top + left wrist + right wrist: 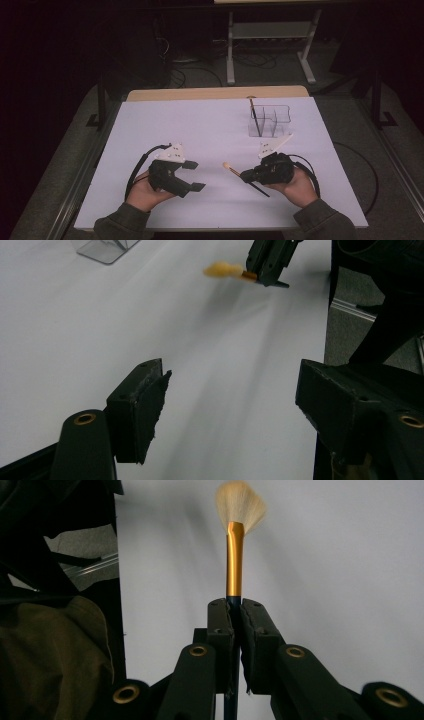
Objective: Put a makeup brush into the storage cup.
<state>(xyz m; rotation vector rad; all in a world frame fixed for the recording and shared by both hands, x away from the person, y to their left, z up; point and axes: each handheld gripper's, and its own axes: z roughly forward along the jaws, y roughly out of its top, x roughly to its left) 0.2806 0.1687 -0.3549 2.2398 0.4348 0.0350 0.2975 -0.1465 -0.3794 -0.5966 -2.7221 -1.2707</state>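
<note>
left tool [227,405] jaws apart | right tool [267,265] pinching brush [222,270]

You are seeing: brush [234,560] showing gold ferrule, cream bristles, dark handle; grippers [192,175] black; table [200,125] white; organiser [272,120] clear.

2 grippers are showing in the high view — the left gripper [196,175] and the right gripper [245,175]. 2 brushes are showing: 1 brush [231,168] sitting in the right gripper, 1 dark brush [255,117] standing in the organizer [280,114] — 1 clear organizer, on 1 table [200,130].
</note>
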